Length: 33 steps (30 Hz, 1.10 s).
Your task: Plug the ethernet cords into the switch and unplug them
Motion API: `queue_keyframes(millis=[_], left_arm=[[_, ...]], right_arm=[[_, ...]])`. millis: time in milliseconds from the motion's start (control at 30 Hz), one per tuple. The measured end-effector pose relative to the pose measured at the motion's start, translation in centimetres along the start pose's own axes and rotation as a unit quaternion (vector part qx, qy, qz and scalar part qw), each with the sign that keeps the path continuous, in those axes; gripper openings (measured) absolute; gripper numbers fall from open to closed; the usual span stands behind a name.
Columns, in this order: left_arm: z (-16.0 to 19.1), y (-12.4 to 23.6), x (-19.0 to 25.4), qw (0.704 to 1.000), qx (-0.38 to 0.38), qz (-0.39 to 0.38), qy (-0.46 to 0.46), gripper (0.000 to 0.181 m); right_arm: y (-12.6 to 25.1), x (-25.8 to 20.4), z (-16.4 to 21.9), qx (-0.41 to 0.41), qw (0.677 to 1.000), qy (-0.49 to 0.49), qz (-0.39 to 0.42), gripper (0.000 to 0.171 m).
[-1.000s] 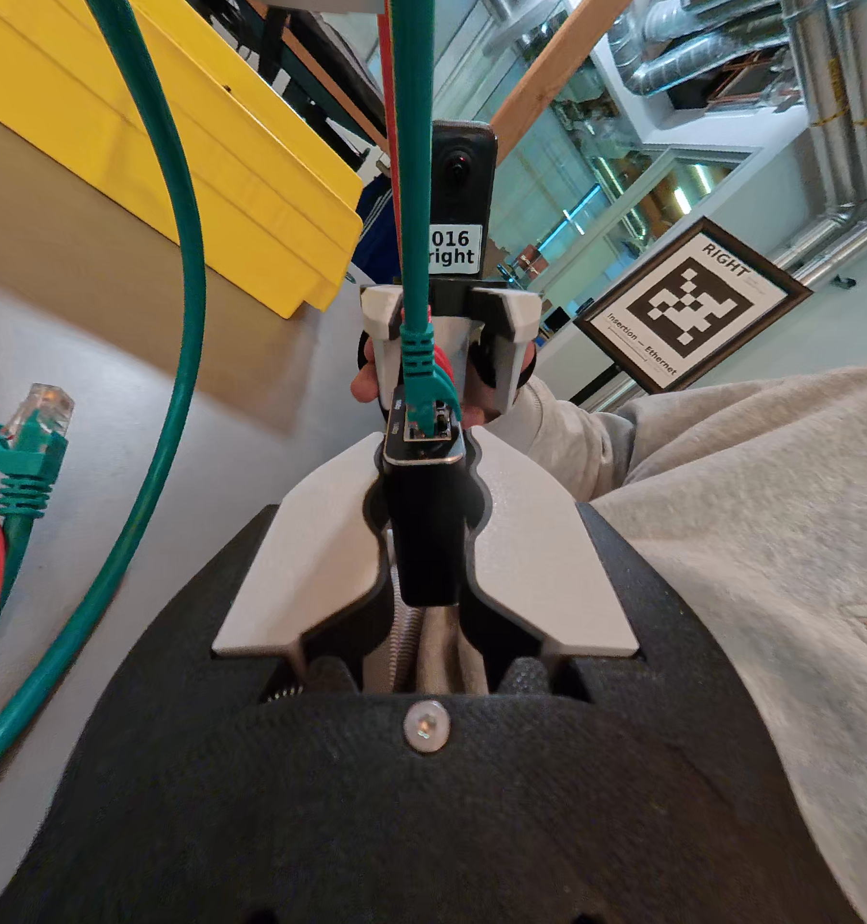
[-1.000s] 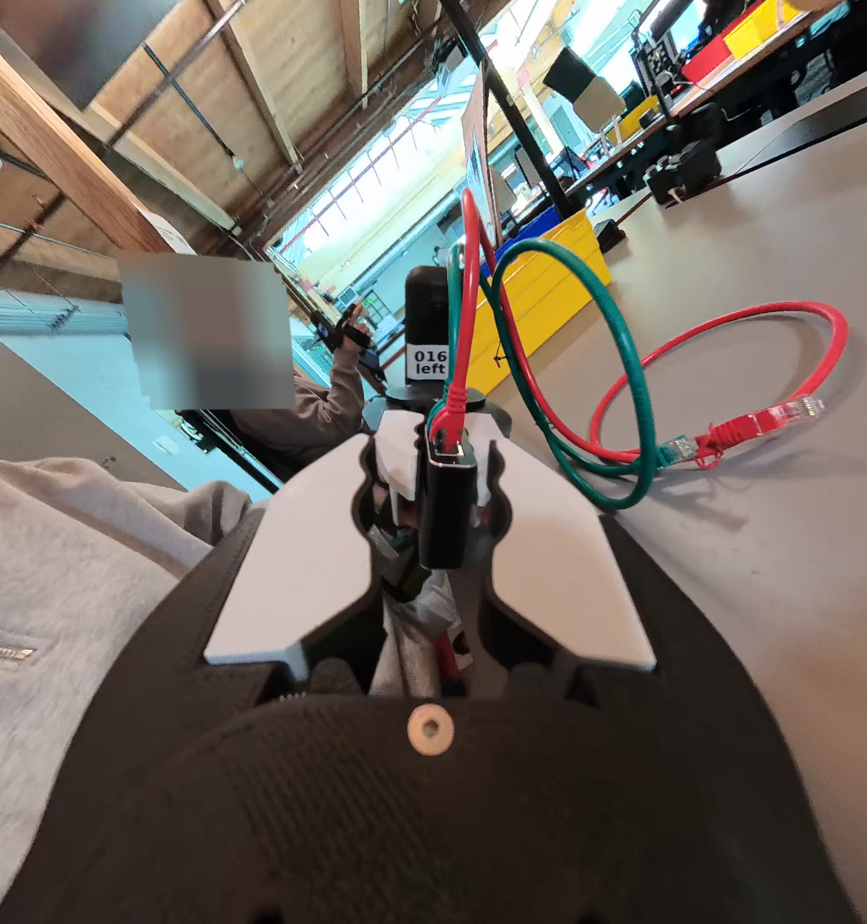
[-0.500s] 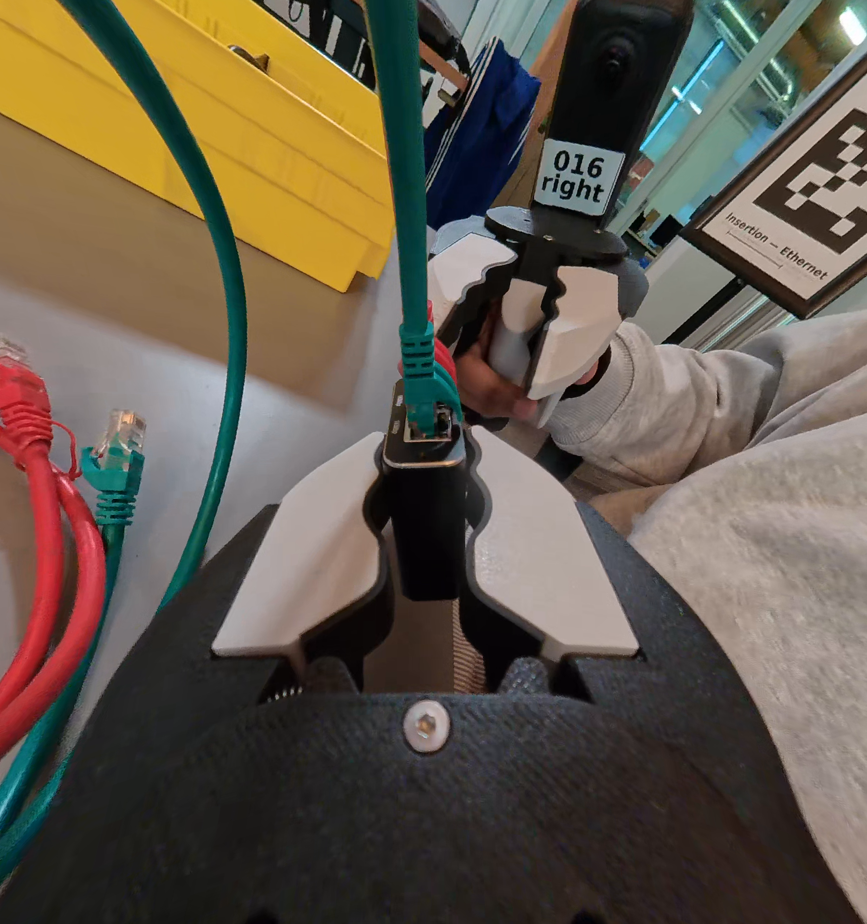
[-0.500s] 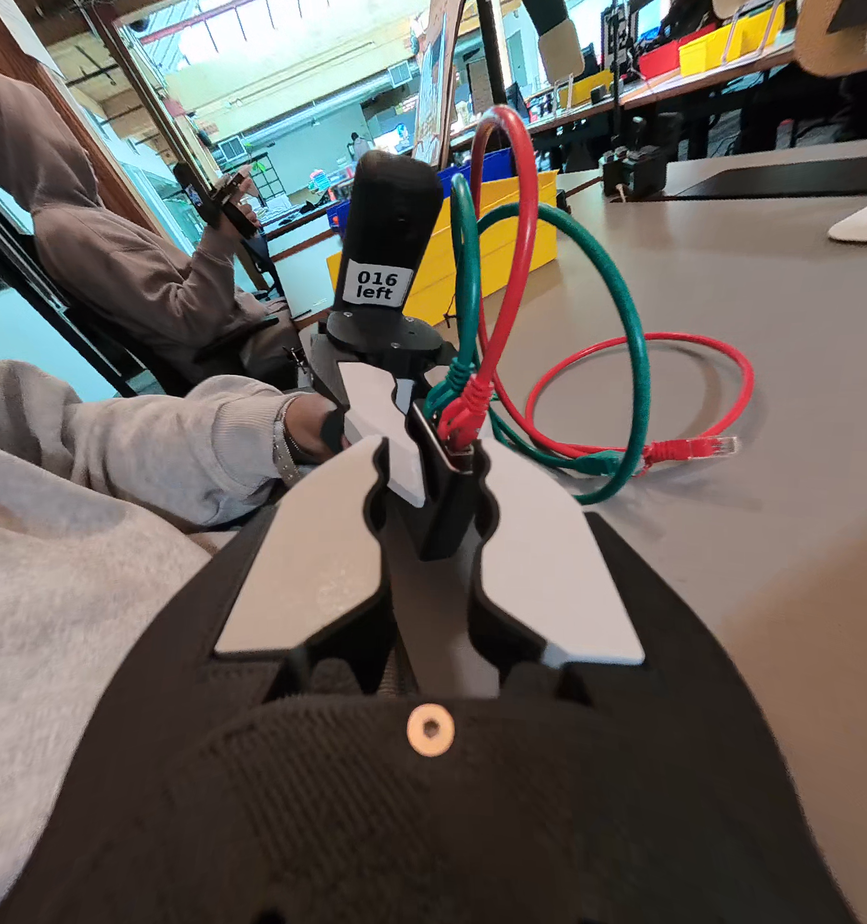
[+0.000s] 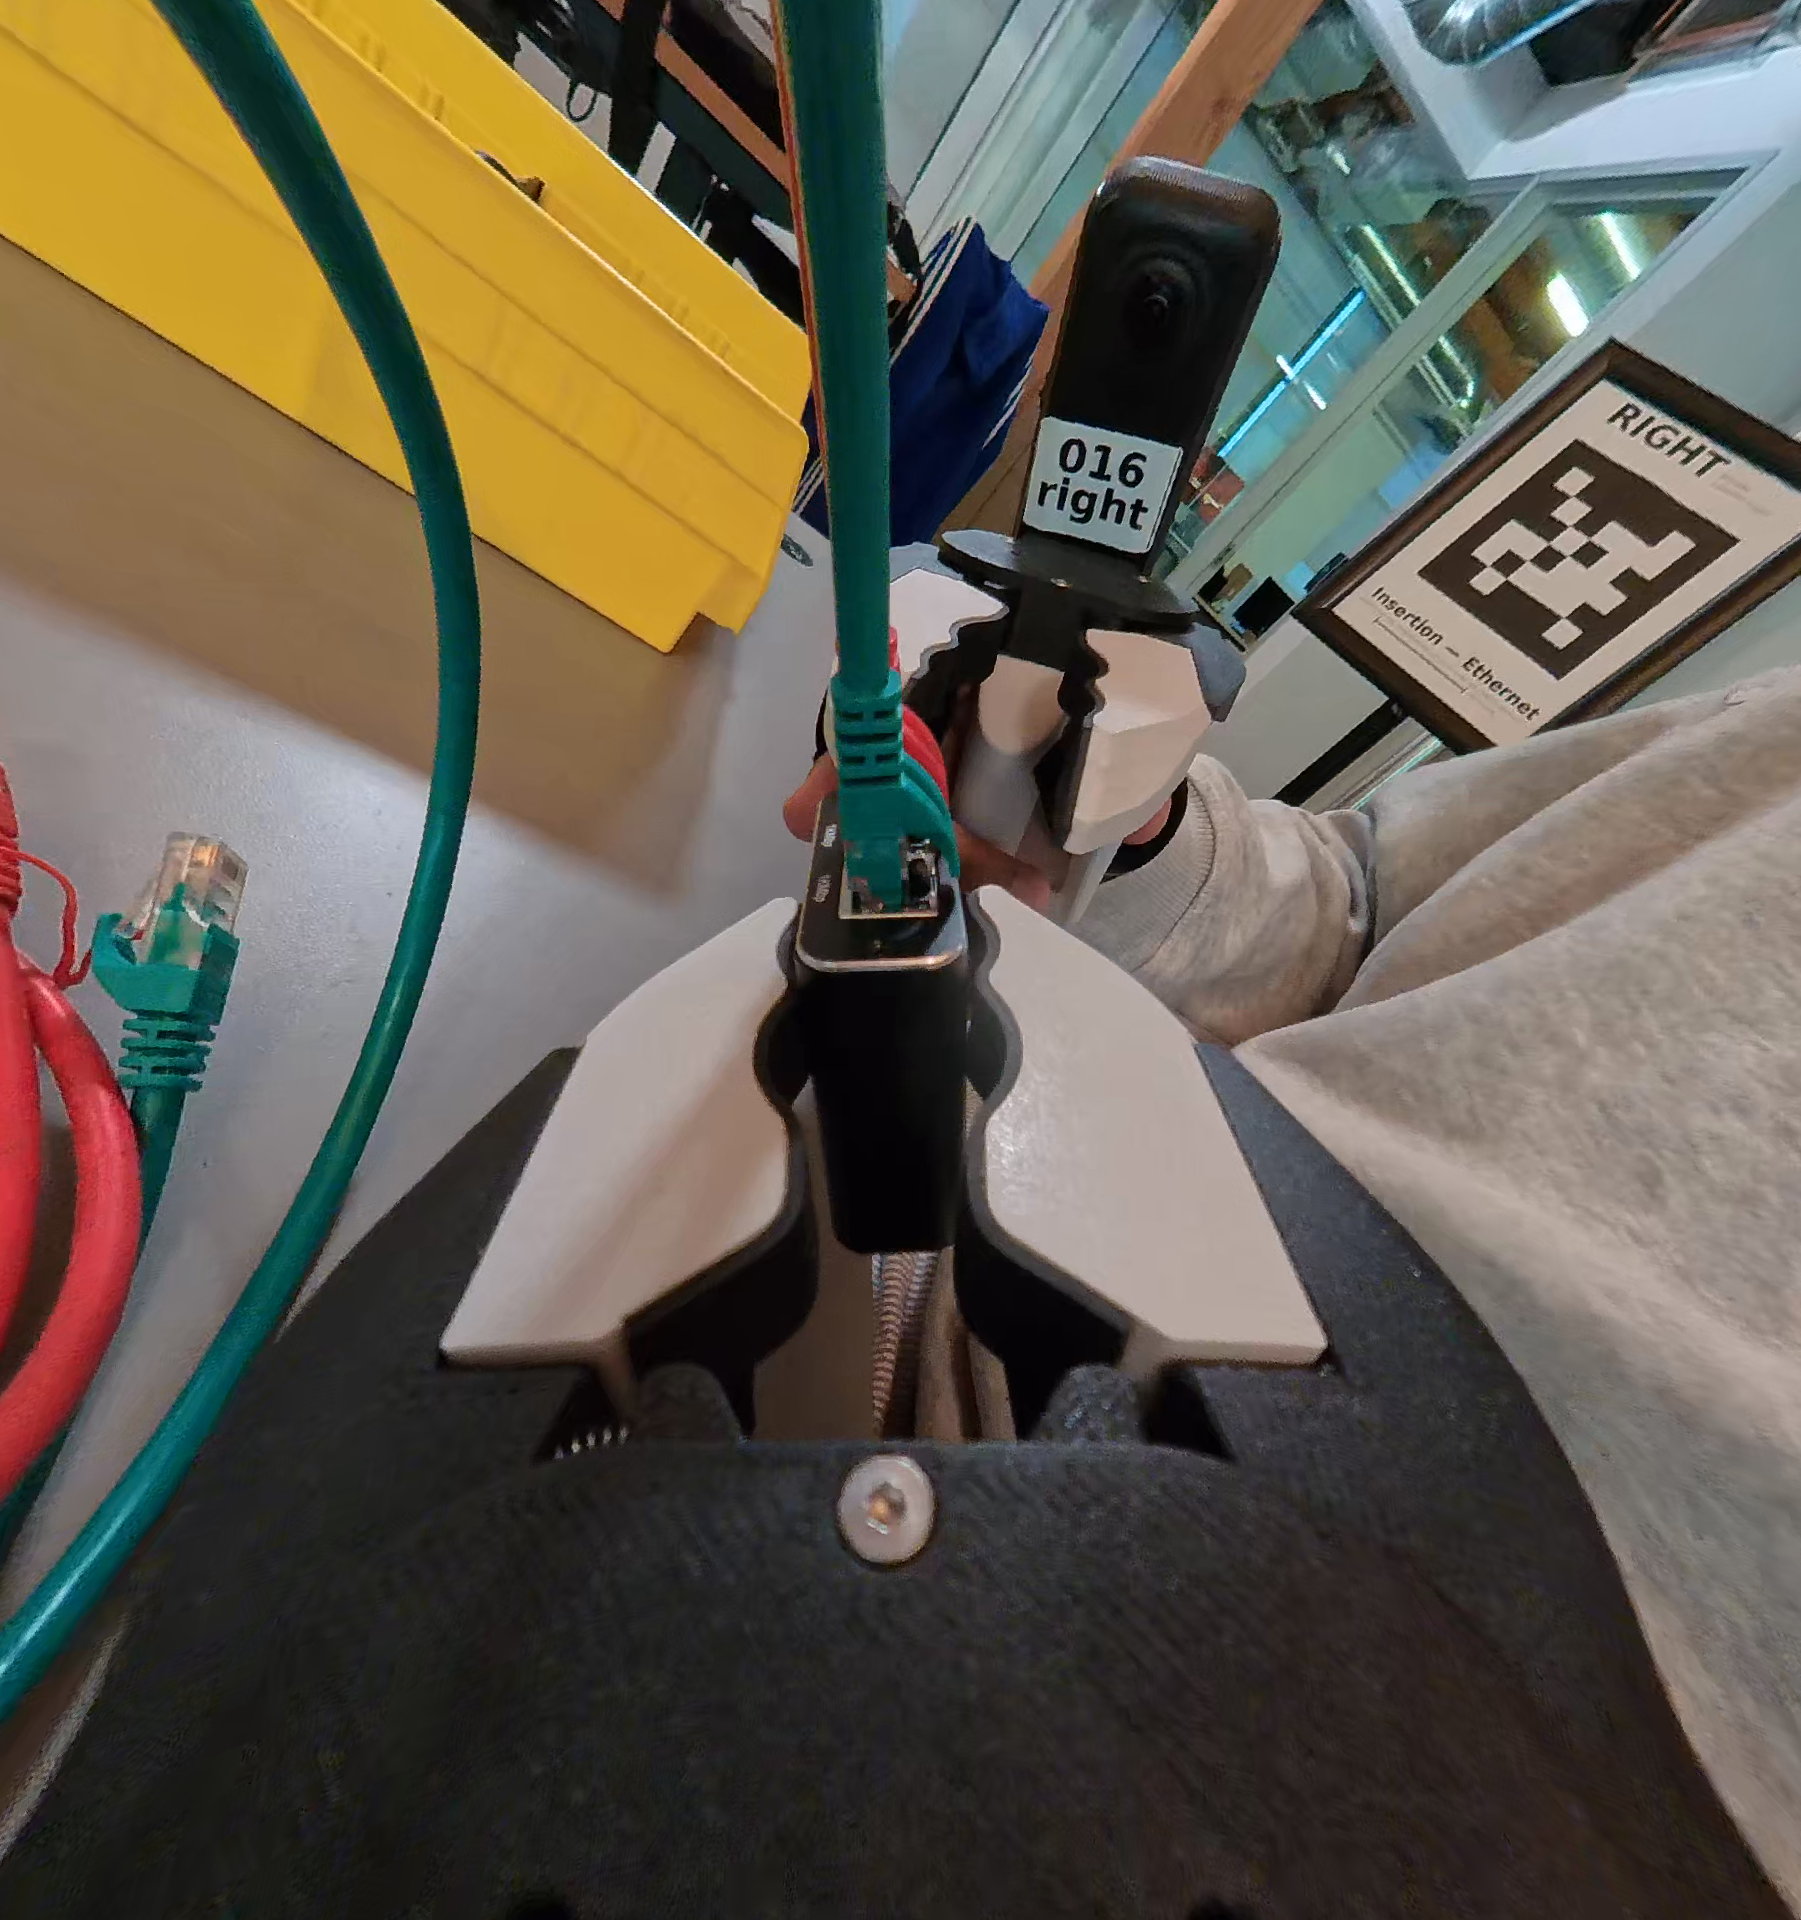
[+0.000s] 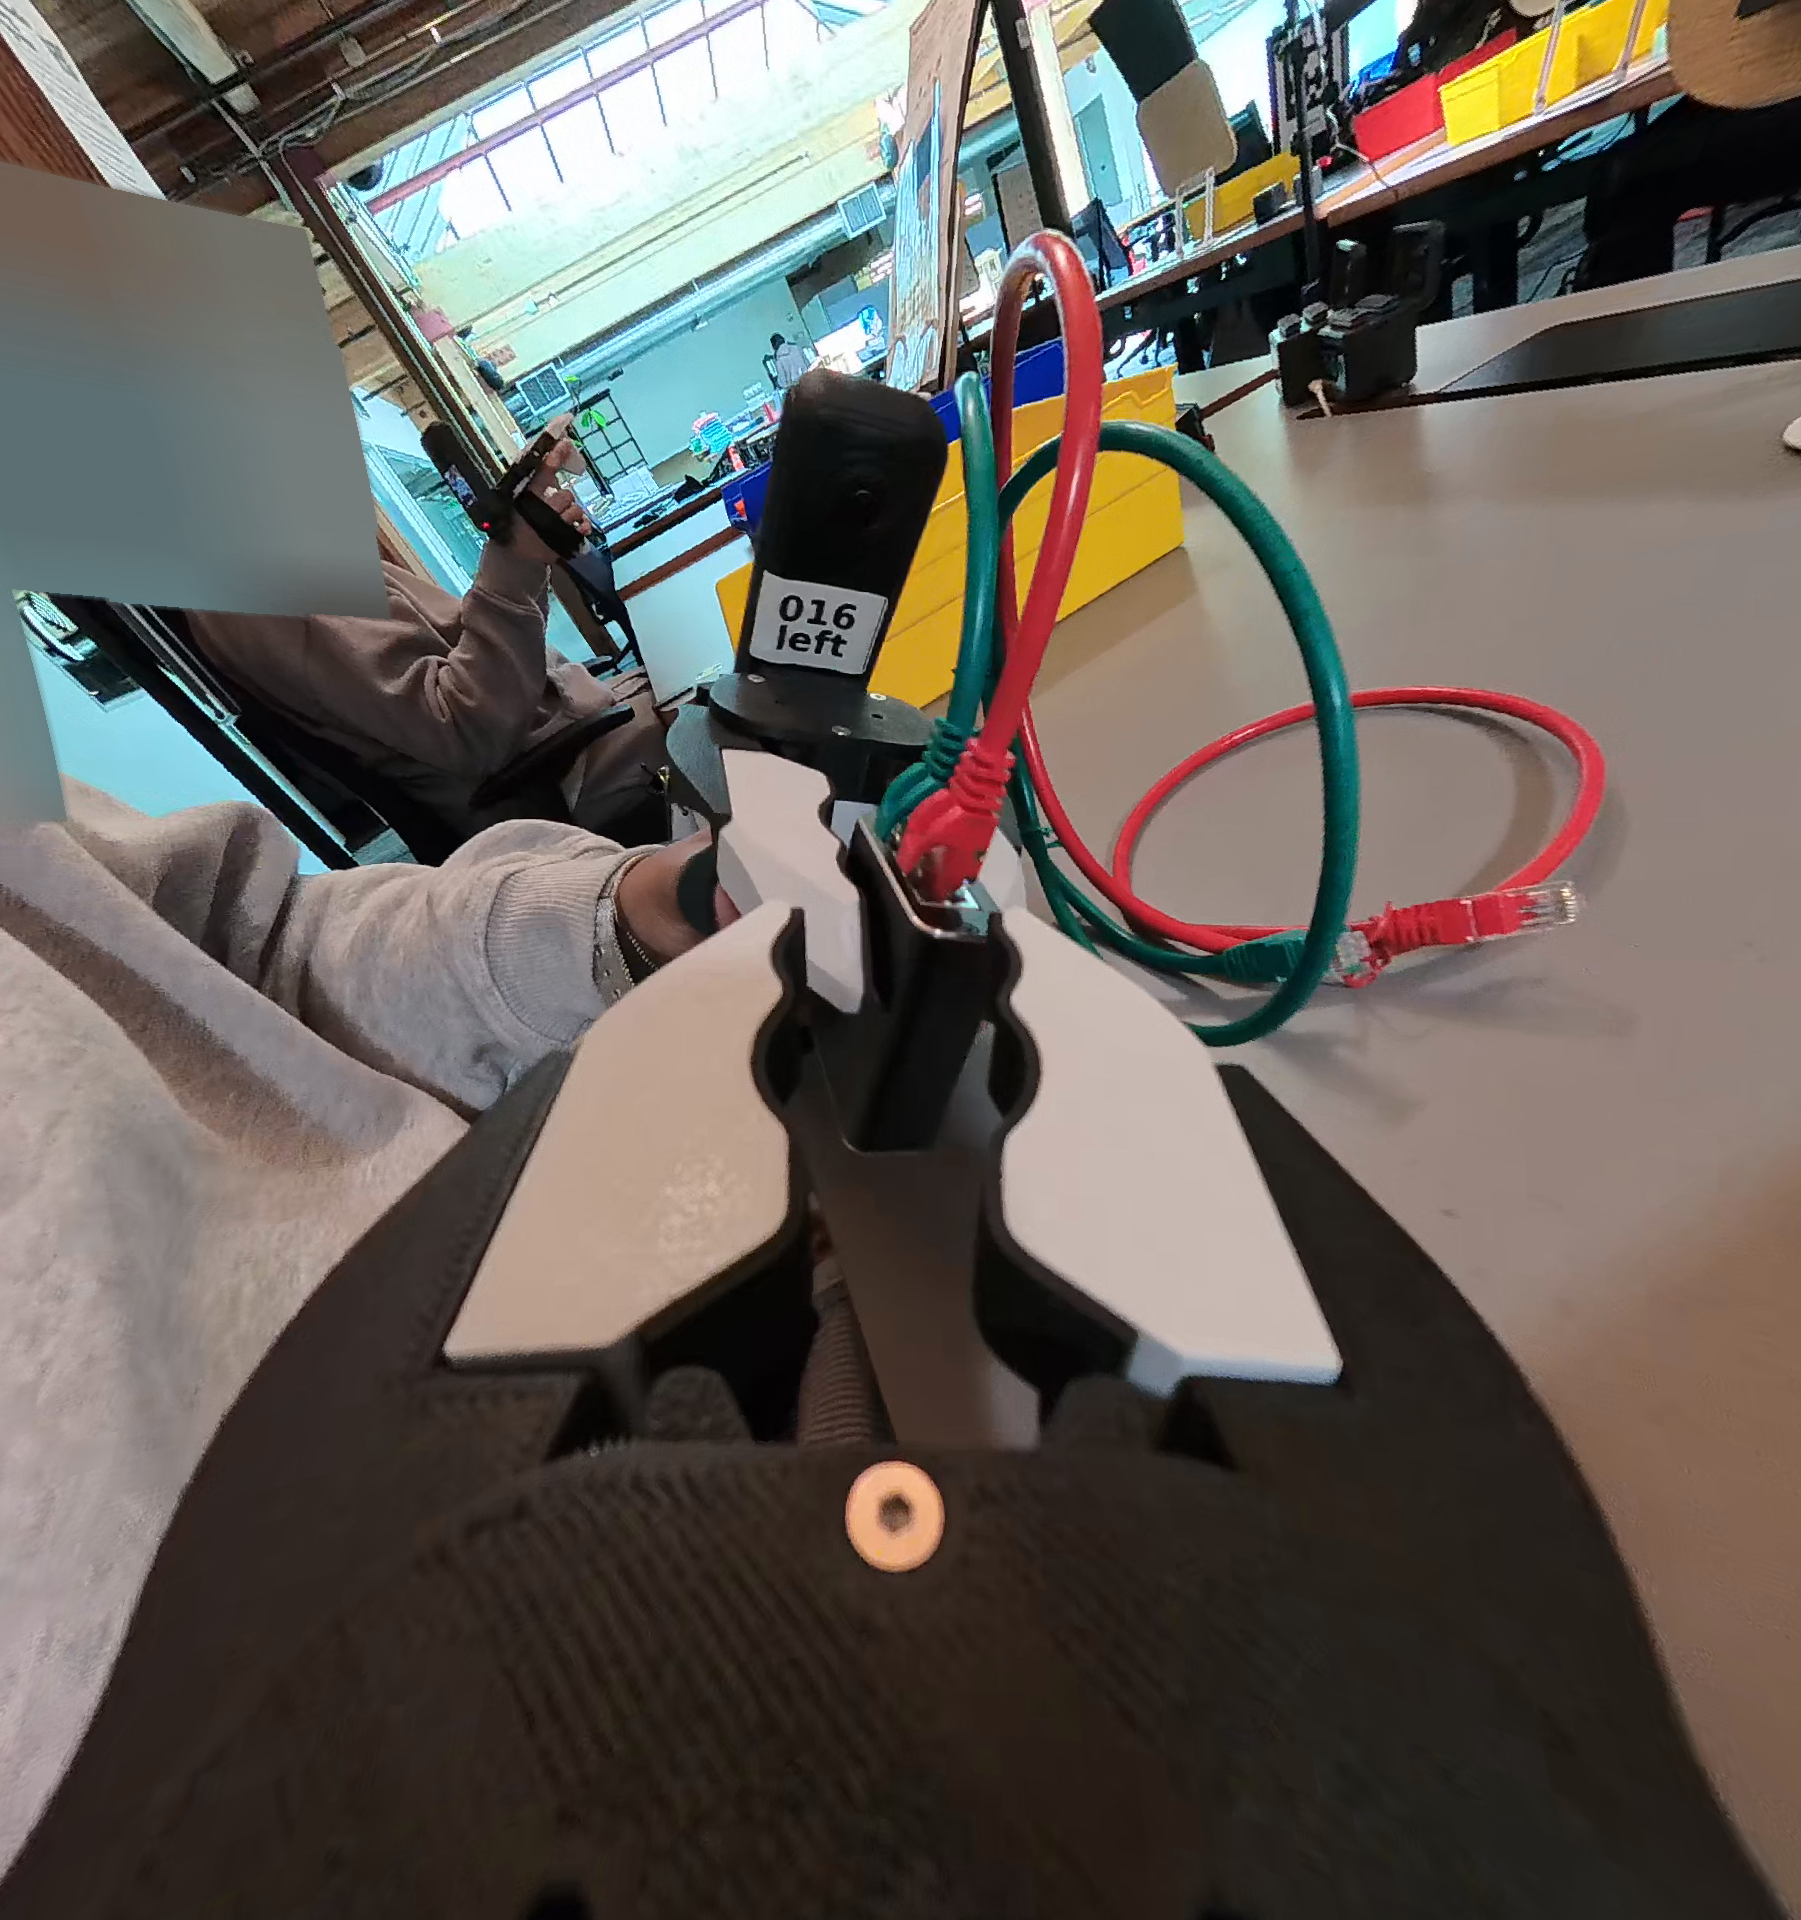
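The left claw (image 5: 880,1039) is clamped on the black switch (image 5: 880,1070), ports facing away, probably to steady it. The right claw (image 6: 901,1023) seems closed on its other end; in the left view it looks apart, so I cannot tell. Green cord (image 5: 870,769) and red cord (image 6: 953,831) are plugged in, their free ends on the worktop (image 6: 1498,1143) beyond.
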State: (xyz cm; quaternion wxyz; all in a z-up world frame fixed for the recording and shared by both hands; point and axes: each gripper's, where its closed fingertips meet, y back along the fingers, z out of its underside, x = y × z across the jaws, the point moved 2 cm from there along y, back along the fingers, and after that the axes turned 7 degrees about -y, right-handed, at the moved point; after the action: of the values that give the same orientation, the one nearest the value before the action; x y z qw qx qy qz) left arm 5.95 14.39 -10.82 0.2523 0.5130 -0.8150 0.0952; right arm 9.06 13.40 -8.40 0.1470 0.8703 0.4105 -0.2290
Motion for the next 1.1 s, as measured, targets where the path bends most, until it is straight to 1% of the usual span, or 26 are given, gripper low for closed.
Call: queue_keyframes(millis=[267,467,600,667,733,900,1033,1100], left_arm=[[0.2,-0.2,0.0,1.000,-0.002,0.007,0.016,0.025],[0.9,-0.5,0.4,1.000,-0.026,0.013,0.009,0.025],[1.2,-0.7,0.7,0.999,-0.036,0.020,0.004,0.025],[1.2,-0.8,0.9,0.999,-0.037,0.024,0.005,0.026],[1.3,-0.8,0.9,0.999,-0.041,0.024,0.005,0.025],[1.3,-0.8,1.0,0.999,-0.042,0.027,0.005,0.026],[1.0,-0.6,0.7,0.999,-0.038,0.005,-0.015,0.026],[1.1,-0.6,0.6,0.999,-0.040,0.005,-0.011,0.025]], right_arm=[[0.7,0.6,-0.5,0.022,0.999,-0.045,-0.011,0.035],[0.4,0.7,-0.2,0.010,0.999,-0.045,-0.010,0.036],[0.0,0.6,0.4,-0.013,1.000,-0.026,-0.005,0.032],[-0.2,0.4,0.8,-0.031,0.999,-0.018,-0.012,0.022],[-0.3,0.2,0.9,-0.035,0.999,-0.011,-0.017,0.016],[-0.3,0.1,0.8,-0.032,0.999,-0.017,-0.025,0.016],[-0.1,0.3,0.5,-0.022,0.999,-0.025,-0.025,0.016],[0.0,0.4,0.3,-0.016,0.999,-0.032,-0.026,0.017]])
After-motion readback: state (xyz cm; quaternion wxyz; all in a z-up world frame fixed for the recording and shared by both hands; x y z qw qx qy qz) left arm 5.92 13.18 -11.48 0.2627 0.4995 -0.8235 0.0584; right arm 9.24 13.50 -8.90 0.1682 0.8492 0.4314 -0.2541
